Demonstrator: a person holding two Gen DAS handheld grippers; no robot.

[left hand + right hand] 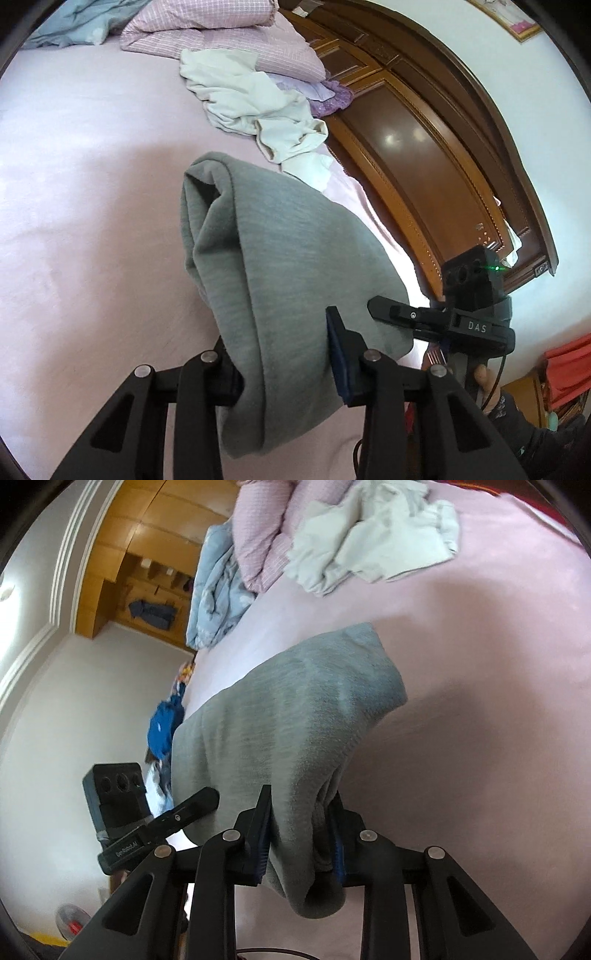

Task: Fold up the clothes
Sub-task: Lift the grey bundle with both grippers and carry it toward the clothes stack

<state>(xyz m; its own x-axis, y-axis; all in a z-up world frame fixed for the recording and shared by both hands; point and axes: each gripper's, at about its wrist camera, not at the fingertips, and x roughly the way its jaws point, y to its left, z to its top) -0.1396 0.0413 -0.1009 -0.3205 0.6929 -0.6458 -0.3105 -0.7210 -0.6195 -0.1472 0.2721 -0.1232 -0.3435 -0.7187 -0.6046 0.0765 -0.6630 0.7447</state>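
Left wrist view: the left gripper (288, 365) holds a grey garment (280, 258) lifted above a pink bed (92, 184). Its fingers are clamped on a thick fold of the cloth; the blue-padded right finger (340, 365) presses the fold's outer face, while the other finger is mostly hidden behind the fabric. The garment rises from between the fingers, bunches into a rolled edge ahead of them, and spreads to the right, where its far edge reaches the right gripper (402, 317). That gripper enters from the right with its dark fingers against the cloth, and a hand (484, 380) grips its handle below. Well ahead of the fingers lies a crumpled white garment (255, 107), touching a pink checked quilt (221, 33) beyond it. A blue quilt (74, 26) lies to the upper left. A brown wardrobe (424, 147) stands to the right of the bed.

Right wrist view: the right gripper (301, 842) is closed on the same grey garment (295, 720). Both blue pads (263, 834) squeeze a bundled hem, a loop of which hangs below the fingers. The cloth stretches forward and left from the fingers, slightly sagging, above the bed (480, 701). The left gripper (192, 805) shows at lower left, just beside the cloth's left edge; its fingertips are hidden behind the fabric in this view. Ahead of the fingers lie the white garment (373, 535), the pink quilt (258, 535) and the blue quilt (218, 587) at the bed's far end.
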